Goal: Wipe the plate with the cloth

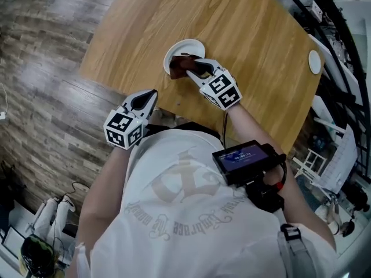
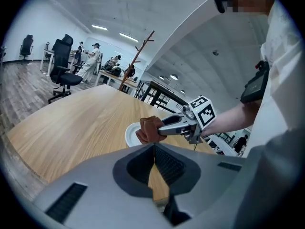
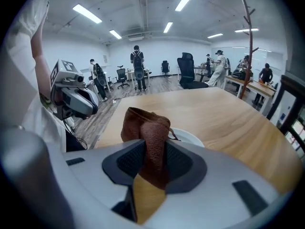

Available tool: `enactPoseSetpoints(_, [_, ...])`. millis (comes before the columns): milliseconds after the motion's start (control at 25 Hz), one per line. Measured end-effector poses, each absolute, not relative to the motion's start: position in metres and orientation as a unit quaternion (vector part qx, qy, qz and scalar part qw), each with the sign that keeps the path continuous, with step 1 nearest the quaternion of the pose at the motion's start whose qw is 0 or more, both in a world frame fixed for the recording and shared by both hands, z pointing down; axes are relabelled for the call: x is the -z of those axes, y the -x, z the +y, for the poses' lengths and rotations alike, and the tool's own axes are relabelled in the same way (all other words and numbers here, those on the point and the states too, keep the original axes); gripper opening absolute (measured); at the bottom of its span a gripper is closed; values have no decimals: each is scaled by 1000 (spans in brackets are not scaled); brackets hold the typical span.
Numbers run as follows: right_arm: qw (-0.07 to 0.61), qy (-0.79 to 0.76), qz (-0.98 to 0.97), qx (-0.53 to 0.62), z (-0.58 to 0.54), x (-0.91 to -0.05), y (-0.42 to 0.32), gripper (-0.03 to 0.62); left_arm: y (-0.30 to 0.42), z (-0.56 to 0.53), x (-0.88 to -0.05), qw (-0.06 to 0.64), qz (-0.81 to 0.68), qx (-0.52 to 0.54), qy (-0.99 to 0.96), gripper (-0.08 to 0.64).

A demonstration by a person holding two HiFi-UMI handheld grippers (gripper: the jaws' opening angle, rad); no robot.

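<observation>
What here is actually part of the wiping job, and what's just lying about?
Part of the job:
plate
brown cloth, clamped in the right gripper
table under the plate

Lying about:
small white disc near the table's far edge
left gripper, shut, holding nothing
office chair
coat stand

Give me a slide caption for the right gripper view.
Right tongs clamped on a brown cloth over a white plate on a wooden table.

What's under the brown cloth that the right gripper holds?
The white plate lies under the cloth held in the right gripper. Its far rim shows; the part beneath the cloth is covered.
</observation>
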State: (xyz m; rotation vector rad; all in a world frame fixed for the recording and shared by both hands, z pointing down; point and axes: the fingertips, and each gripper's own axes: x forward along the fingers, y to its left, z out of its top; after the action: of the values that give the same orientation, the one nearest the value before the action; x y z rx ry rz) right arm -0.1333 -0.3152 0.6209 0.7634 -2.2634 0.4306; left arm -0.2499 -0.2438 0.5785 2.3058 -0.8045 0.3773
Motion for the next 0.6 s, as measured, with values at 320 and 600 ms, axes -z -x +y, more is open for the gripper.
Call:
enactPoseSetpoints(320, [249,-384,-873,-171,-307,-555,110,127,233,-253,-555,292,-260,-151,-908,12])
enactPoseSetpoints(600, [167,-432,-867,-185,-275,-521,88,127,230,-256,-546,275,-245,-157,-916,12])
